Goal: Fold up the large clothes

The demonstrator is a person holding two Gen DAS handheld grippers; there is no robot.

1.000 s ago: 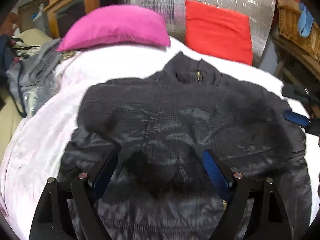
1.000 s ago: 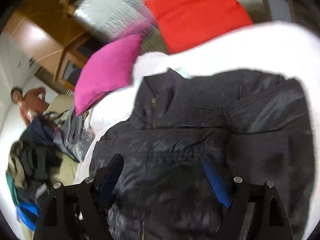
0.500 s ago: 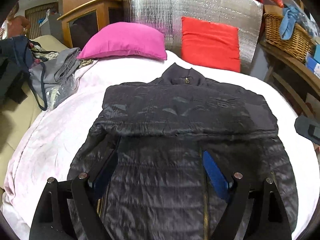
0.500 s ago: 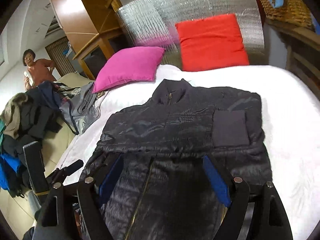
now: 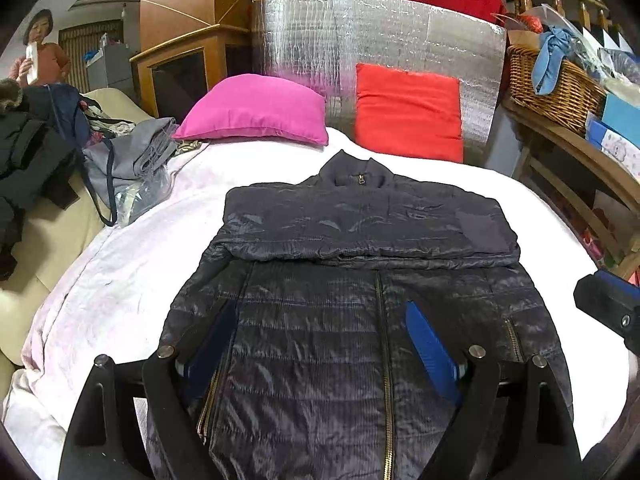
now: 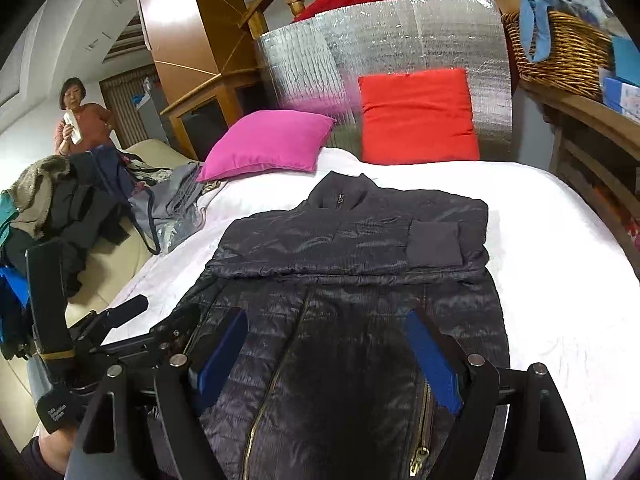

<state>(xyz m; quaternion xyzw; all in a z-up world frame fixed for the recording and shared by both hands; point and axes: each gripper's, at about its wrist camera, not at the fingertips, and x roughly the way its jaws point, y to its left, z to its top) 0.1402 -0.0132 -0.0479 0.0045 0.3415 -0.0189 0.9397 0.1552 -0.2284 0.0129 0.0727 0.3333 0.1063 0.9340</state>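
A dark navy quilted jacket lies flat on the white bed, collar toward the pillows, with both sleeves folded across its chest. It also shows in the right wrist view. My left gripper is open and empty, hovering above the jacket's lower half. My right gripper is open and empty above the hem, on the right side. The left gripper's body shows at the left of the right wrist view; part of the right gripper shows at the right edge of the left wrist view.
A pink pillow and a red pillow lean at the bed's head against a silver foil panel. A heap of clothes lies on a beige sofa at left. A wicker basket sits on a wooden shelf at right. A person stands far left.
Both grippers have pulled back and up from the jacket toward its hem. The views have steadied and widened. The sleeves now lie folded across the chest.
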